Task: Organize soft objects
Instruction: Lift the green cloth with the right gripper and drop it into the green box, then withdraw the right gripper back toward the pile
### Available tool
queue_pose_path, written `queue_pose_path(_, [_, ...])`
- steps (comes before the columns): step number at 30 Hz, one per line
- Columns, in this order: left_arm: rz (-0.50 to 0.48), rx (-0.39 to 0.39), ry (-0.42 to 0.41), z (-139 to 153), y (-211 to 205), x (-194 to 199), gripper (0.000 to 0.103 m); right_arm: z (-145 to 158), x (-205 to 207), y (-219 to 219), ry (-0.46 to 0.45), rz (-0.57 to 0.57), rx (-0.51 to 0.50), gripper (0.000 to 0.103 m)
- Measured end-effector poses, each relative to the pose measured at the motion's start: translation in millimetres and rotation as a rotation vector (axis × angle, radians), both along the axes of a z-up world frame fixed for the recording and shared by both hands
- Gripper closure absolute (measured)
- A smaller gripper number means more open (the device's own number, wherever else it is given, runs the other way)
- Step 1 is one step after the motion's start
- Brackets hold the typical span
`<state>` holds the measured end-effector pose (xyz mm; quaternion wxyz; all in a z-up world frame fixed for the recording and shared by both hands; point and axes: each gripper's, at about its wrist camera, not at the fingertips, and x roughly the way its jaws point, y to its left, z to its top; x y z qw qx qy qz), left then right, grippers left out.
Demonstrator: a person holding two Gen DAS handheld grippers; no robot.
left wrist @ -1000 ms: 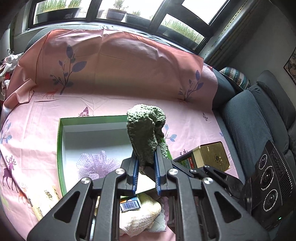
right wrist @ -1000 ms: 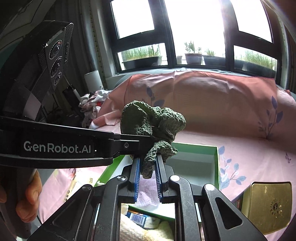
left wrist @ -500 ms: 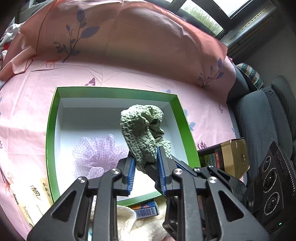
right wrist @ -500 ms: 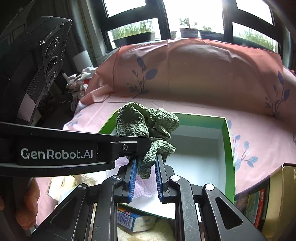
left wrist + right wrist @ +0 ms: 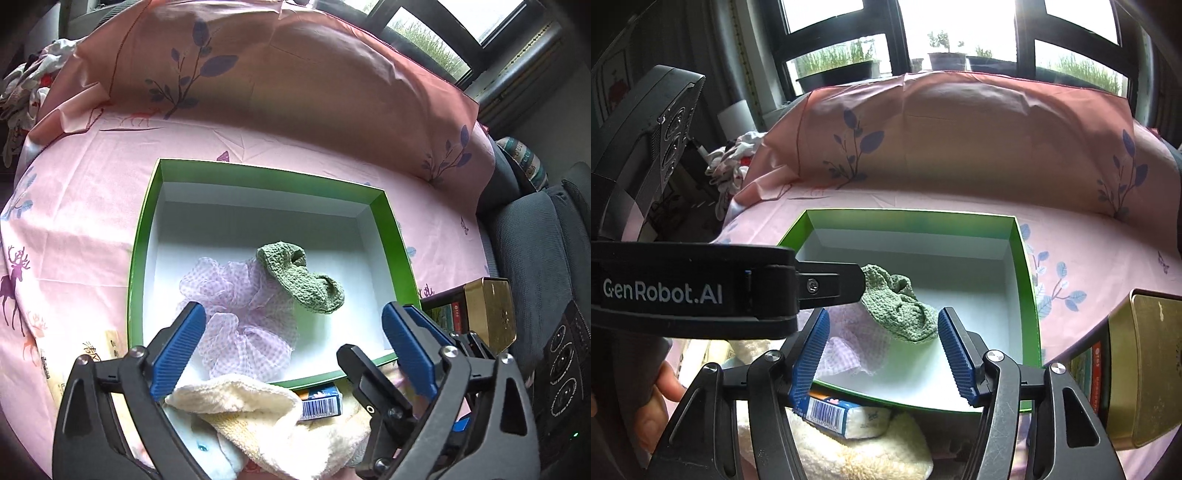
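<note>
Both grippers hang spread wide and empty, jaws just opened, above the near edge of the green box (image 5: 142,236). The green knitted cloth (image 5: 301,282) lies inside on the white floor, leaning on the lilac mesh puff (image 5: 240,310), long axis slanting toward the box's near right corner. It lies just ahead of the left gripper (image 5: 291,347) and right gripper (image 5: 882,350). The cream towel (image 5: 258,413) outside the near edge is partly hidden by gripper frames.

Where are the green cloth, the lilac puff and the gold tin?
Green cloth (image 5: 301,280), left wrist view, its knitted middle.
Lilac puff (image 5: 240,314), left wrist view, its mesh centre.
Gold tin (image 5: 1145,369), right wrist view, its side.
</note>
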<state>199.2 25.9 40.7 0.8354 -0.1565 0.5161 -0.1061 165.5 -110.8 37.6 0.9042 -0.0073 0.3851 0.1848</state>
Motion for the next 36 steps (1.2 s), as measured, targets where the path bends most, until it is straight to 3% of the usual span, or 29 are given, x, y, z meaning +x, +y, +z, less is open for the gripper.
queue_pose_path(11, [0.043, 0.057, -0.092, 30.9, 2.7, -67.7, 0.001, 26.0, -63.3, -18.7, -0.06, -0.064, -0.008, 0.017])
queue_pose_path(21, [0.041, 0.105, -0.141, 41.2, 4.9, -131.9, 0.001, 39.9, -121.5, -34.7, -0.094, -0.085, -0.003, 0.017])
queue_pose_path(36, [0.024, 0.15, -0.171, 48.1, 9.0, -192.5, 0.001, 39.8, -170.7, -52.6, -0.093, -0.096, -0.002, 0.017])
